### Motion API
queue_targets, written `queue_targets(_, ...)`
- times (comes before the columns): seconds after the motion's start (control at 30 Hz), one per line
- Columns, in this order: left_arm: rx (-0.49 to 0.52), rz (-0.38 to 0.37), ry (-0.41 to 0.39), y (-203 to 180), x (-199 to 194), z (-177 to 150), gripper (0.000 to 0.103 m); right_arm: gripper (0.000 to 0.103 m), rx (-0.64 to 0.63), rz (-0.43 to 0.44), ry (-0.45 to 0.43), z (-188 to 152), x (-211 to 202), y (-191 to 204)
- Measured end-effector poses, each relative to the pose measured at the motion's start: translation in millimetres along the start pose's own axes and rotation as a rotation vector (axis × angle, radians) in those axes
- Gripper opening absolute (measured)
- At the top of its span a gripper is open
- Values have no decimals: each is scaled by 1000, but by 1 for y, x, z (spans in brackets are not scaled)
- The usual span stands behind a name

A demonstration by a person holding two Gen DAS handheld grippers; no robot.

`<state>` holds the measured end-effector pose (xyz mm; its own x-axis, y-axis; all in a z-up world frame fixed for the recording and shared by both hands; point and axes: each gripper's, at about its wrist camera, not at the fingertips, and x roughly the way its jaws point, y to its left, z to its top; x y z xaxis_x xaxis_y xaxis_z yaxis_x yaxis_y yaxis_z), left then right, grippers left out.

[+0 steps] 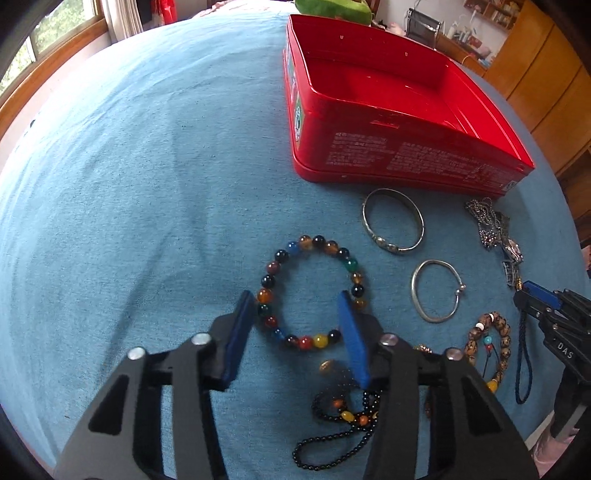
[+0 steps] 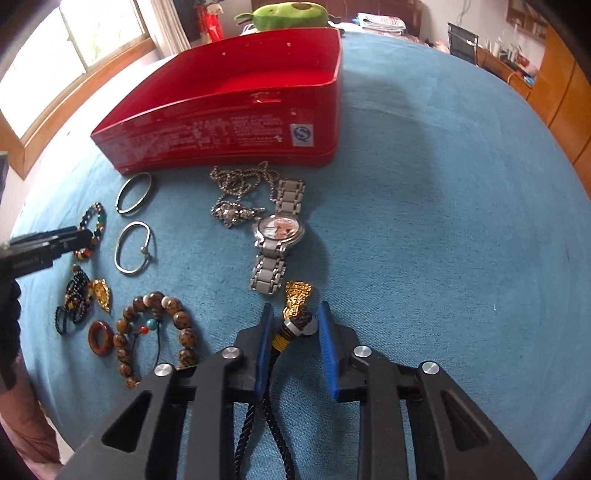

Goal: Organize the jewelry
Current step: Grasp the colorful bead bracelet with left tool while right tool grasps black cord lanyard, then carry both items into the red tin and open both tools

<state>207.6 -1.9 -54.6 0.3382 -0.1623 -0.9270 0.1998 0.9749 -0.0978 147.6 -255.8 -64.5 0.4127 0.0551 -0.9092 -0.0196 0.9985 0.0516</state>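
Observation:
A bracelet of multi-coloured beads (image 1: 269, 321) lies on the blue cloth. My left gripper (image 1: 295, 304) hovers over its lower half, jaws part-way open; the left pad stands just outside the beads and the right finger covers the ring's right side. In the right wrist view a gold charm (image 2: 297, 293) on a dark braided cord (image 2: 273, 354) lies between the fingers of my right gripper (image 2: 295, 310). The cord runs along the left pad, and a gap shows at the right pad. An open red tin (image 1: 406, 162) (image 2: 221, 147) stands beyond the jewelry.
Two silver bangles (image 1: 386, 247) (image 1: 436, 318), a steel watch (image 2: 279, 229), a ball chain (image 2: 236, 184), a wooden bead bracelet (image 2: 183, 319), a black bead necklace (image 1: 332, 439), a red ring (image 2: 91, 338) and a gold pendant (image 2: 101, 295) lie around. A green plush toy (image 2: 291, 14) sits behind the tin.

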Motion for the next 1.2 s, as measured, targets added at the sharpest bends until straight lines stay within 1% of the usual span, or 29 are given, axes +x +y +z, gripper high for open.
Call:
queue_targets(0.07,-3,8,2,-3,2,2,27,23,-11,-12,-8,-1,0,4)
queue_targets(0.1,-4,9,3,-3,3,3,22,23,-6,-7,-10,-2,0,5)
queue_targets(0.17,-15,16,2,-3,4,4,9,21,8,8,-12,-3,0,5)
queue_targets(0.3,-41,-6,-6,3,0,-1,7,19,39,52,-20,-8,-11,-4)
queue_targets(0.37,-56,-41,-19,5,-4,-3,6,14,55,69,-29,-10,-21,-11)
queue_targets(0.43,-60,-52,-46,9,-15,-8,6,11,73,103,-43,-8,-29,-19)
queue_targets(0.5,-53,-56,-87,7,-27,-8,6,11,75,125,-59,-8,-36,-23)
queue_targets(0.6,-41,-60,-132,2,-42,-7,6,11,70,130,-78,-8,-44,-23)
queue_targets(0.83,-21,-100,-184,-10,-65,-5,6,11,72,151,-109,-2,-64,-25)
queue_targets(0.97,-1,-111,-220,-14,-83,-4,6,11,67,155,-142,8,-76,-24)
queue_targets(1.1,11,-121,-251,-17,-99,7,6,11,67,174,-169,22,-88,-26)
queue_targets(1.2,22,-132,-277,-22,-112,20,6,11,54,178,-201,41,-102,-25)
